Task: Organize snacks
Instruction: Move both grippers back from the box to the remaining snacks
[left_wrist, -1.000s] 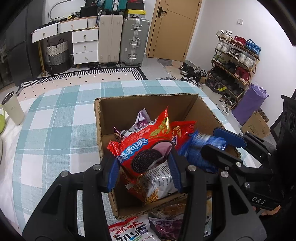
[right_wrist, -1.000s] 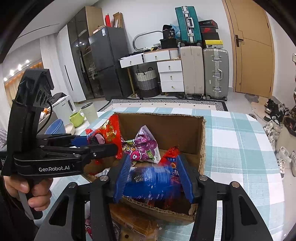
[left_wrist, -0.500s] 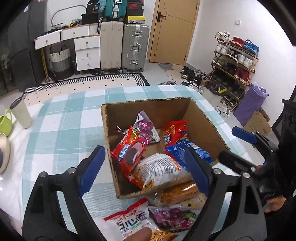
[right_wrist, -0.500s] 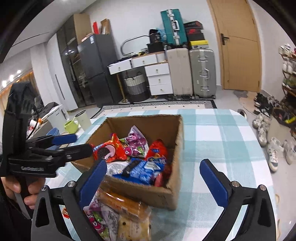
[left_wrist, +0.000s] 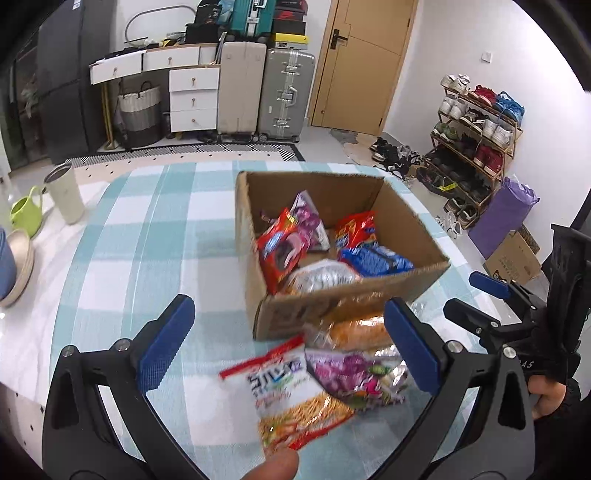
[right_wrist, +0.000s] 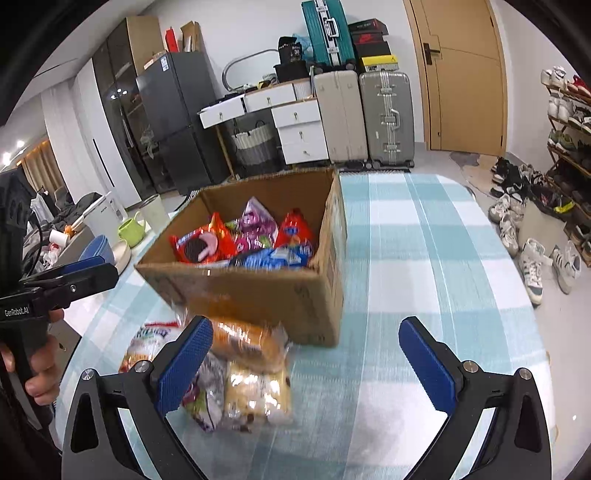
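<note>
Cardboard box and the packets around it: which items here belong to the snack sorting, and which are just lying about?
Part of the job:
- cardboard box, snacks already inside
- red cookie packet in the box
- blue cookie packet in the box
- white noodle packet on the table
- purple packet beside it
- orange bread packet by the box

Lying about:
- beige cup
- green mug
- stacked bowls

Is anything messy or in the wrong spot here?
Yes. Four snack packets still lie on the tablecloth outside the box: a noodle bag, a purple bag, an orange packet and a yellow one. The snacks inside the box are just tumbled in, not neat.
</note>
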